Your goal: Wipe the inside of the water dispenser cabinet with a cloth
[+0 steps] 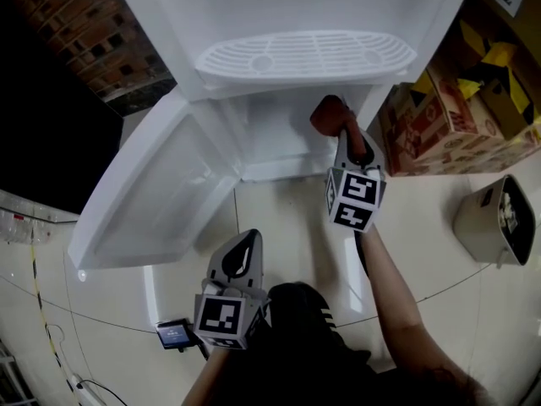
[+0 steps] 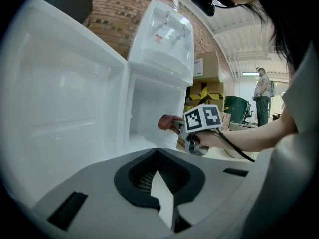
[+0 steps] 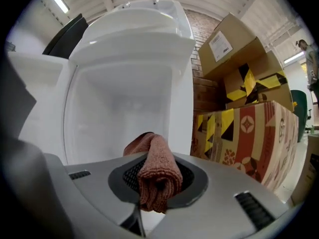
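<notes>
Left tool (image 1: 241,260) hung back, closed and empty; right tool (image 1: 347,138), nearer, clenched the cloth (image 1: 328,112) at the cabinet (image 1: 270,138) mouth, its interior straight ahead.

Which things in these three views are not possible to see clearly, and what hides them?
- Head view: the drip tray overhangs the cabinet, hiding its upper inside.
- Right gripper view: the cloth and the right gripper cover the cabinet's floor.
- Whether the cloth touches a wall: no view settles it.
- Head view: the screen of the small device is too small to read.
</notes>
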Demonstrator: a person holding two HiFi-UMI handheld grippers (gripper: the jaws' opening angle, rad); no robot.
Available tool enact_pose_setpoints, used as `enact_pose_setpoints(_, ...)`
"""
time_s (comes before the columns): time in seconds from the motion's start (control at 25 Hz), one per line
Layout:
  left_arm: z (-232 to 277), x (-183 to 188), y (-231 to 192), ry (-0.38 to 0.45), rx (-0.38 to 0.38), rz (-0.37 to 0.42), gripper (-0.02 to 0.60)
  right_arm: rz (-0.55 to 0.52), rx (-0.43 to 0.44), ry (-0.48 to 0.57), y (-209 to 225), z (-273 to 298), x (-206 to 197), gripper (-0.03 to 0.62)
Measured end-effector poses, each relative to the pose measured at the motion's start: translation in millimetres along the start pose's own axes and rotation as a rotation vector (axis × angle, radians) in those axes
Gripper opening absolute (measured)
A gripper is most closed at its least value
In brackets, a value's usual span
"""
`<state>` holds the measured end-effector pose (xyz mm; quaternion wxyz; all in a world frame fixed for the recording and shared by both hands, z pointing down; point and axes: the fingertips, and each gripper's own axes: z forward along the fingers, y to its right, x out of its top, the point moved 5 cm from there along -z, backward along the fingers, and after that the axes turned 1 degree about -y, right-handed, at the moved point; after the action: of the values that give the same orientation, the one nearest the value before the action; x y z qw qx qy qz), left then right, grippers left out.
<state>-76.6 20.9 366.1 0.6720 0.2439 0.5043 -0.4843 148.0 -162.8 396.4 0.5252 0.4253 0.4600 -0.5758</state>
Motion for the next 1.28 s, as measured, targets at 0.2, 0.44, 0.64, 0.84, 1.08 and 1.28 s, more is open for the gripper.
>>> enact_pose_setpoints(0.2, -4, 0, 3, -0.003, 0.004, 0.001, -0.02, -0.009, 0.026, -0.15, -6, 8, -42, 0.084)
enact_pose_setpoints(0.44, -4, 1, 9, -0.004, -0.001, 0.006, -0.02, -0.009, 0.049, -0.214, -6, 11, -61, 0.084)
enact_pose_setpoints(0.64, -2, 0, 15, -0.005, -0.002, 0.008, -0.02, -0.035, 0.105, -0.142, -14, -10, -38, 0.083)
enact_pose_setpoints(0.84, 4, -1, 28, 0.006, -0.001, 0.022, -0.02, 0.061, 0.207, -0.015, -32, -81, -10, 0.084)
enact_pose_setpoints(1.08, 10, -2, 33, 0.035, 0.001, 0.088, -0.02, 0.155, 0.262, -0.007, -42, -149, -12, 0.084)
enact_pose_setpoints(1.28, 15, -3, 27, 0.069, 0.028, 0.095, -0.02, 0.146, 0.25, -0.021, -38, -177, -18, 0.083)
